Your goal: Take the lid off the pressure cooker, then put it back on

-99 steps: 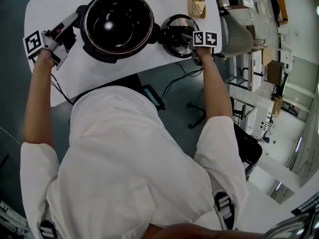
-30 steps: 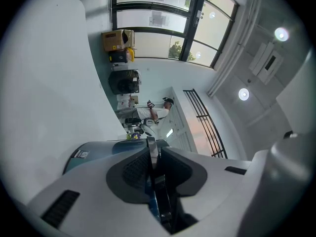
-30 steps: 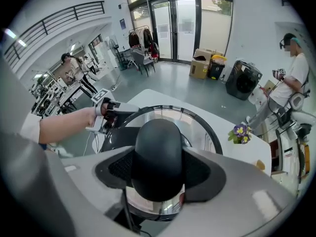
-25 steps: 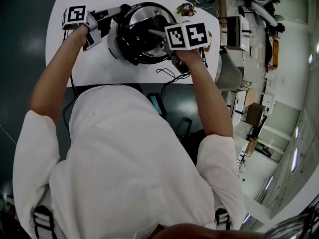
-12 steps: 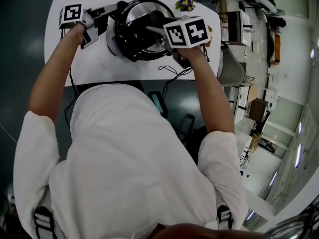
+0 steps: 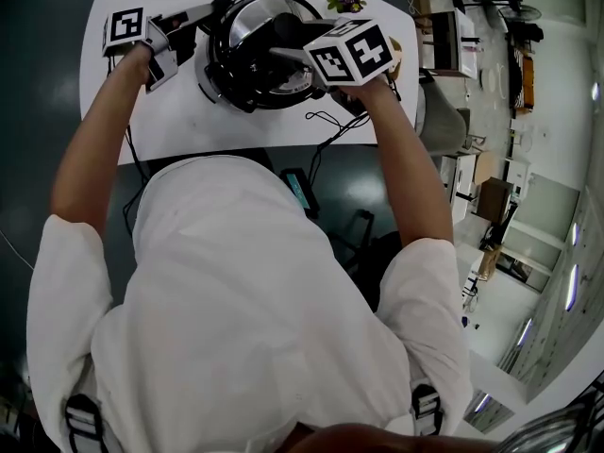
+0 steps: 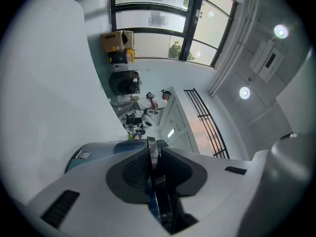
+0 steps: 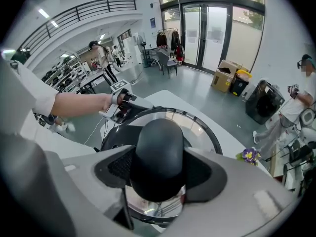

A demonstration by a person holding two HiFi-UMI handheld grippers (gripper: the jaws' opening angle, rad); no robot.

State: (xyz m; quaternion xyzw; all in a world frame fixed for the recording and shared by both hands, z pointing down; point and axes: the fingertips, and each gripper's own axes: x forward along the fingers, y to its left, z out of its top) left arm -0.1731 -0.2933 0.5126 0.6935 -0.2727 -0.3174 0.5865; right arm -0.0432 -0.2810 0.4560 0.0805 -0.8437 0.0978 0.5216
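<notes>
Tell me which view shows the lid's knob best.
The right gripper view: the knob fills the centre, clamped between the jaws. The head view partly hides it behind the right gripper; the left gripper view misses it.

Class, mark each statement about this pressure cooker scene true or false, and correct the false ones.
1. The lid sits on the pressure cooker. True.
2. The right gripper has its jaws around the lid's black knob. True.
3. The left gripper is open and clear of the cooker. False: it is shut on the cooker's side handle.
4. The table is black. False: it is white.
5. The small flower beside the cooker is red. False: it is purple with a yellow centre.
</notes>
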